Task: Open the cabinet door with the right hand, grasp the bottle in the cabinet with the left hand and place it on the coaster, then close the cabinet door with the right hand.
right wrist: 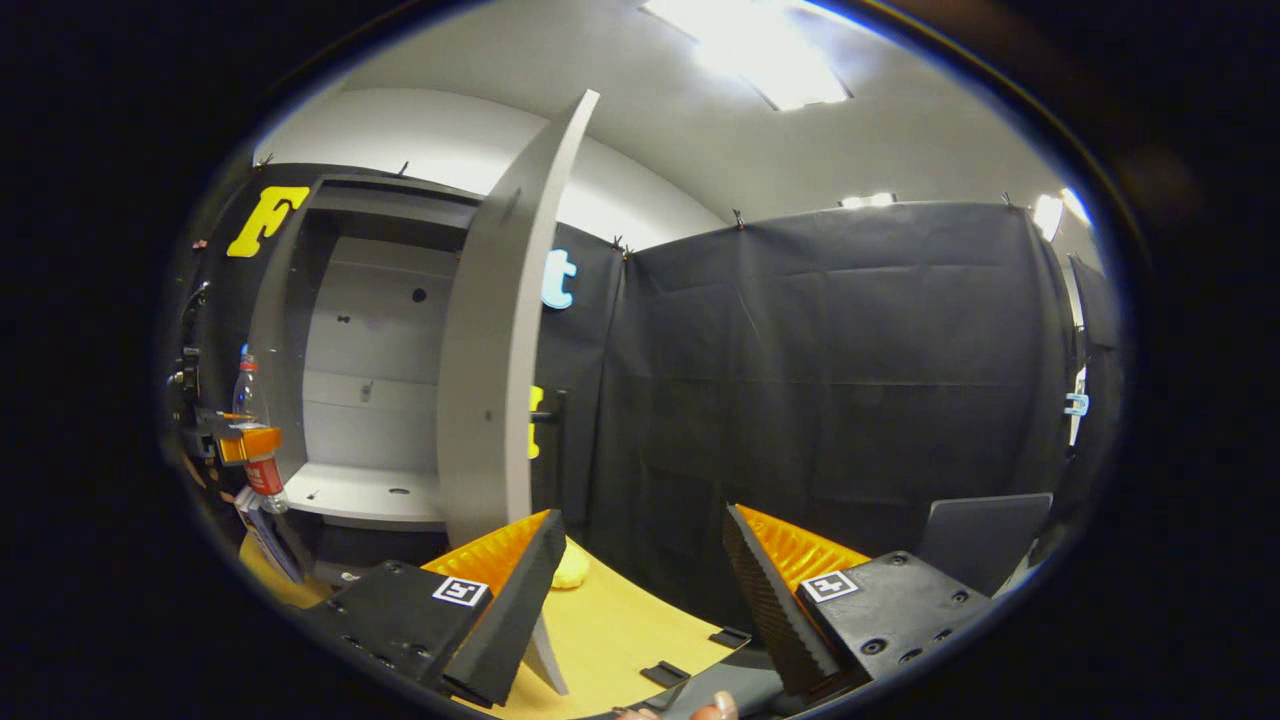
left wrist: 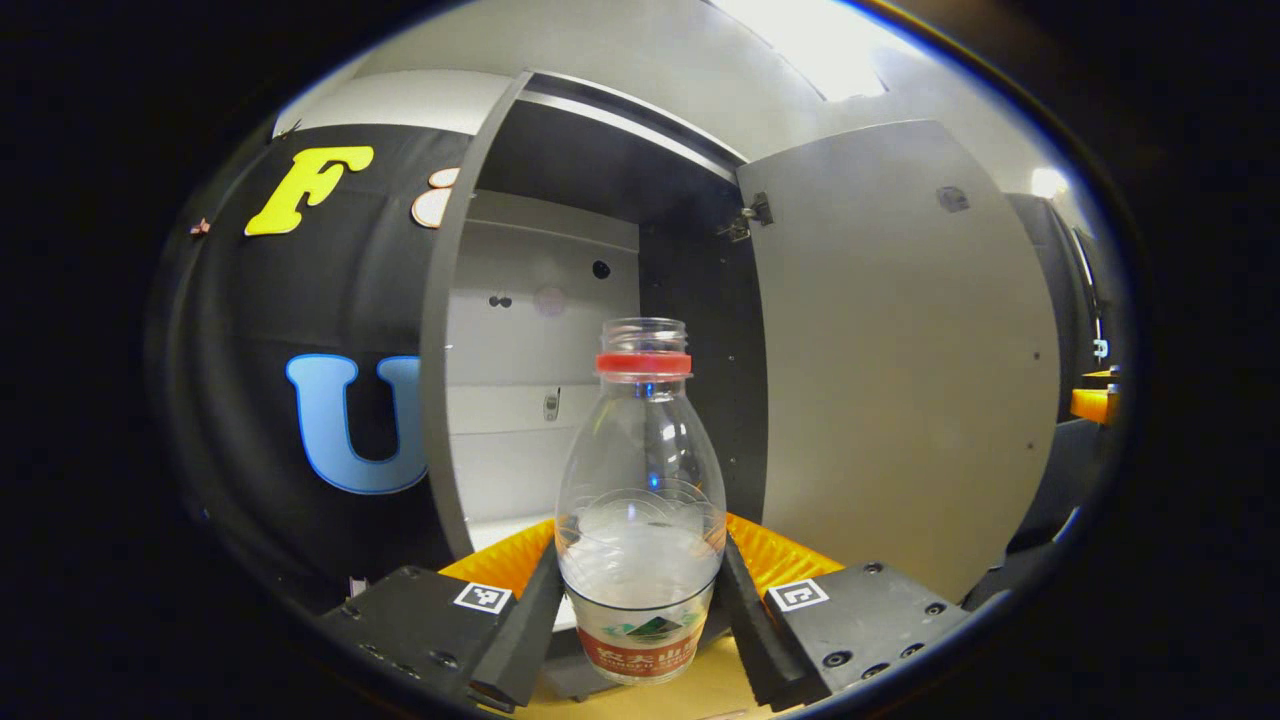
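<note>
Open door [right wrist: 495,330] edge-on ahead; clear passage right of it.

Bright rectangular ceiling light panel [right wrist: 760,60] glowing overhead. Down on the pale wooden surface [right wrist: 620,620], a small yellow rounded lump [right wrist: 573,568] sits near the far edge. Two small flat black pieces [right wrist: 665,674] lie apart toward the near-right edge.

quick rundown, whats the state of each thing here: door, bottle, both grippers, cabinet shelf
cabinet door: swung wide open
bottle: upright, uncapped, clear and looks empty, held out in front of the cabinet
left gripper: shut on the bottle, both fingers pressing its lower body
right gripper: open, holding nothing, next to the door's edge
cabinet shelf: bare where it shows
</note>
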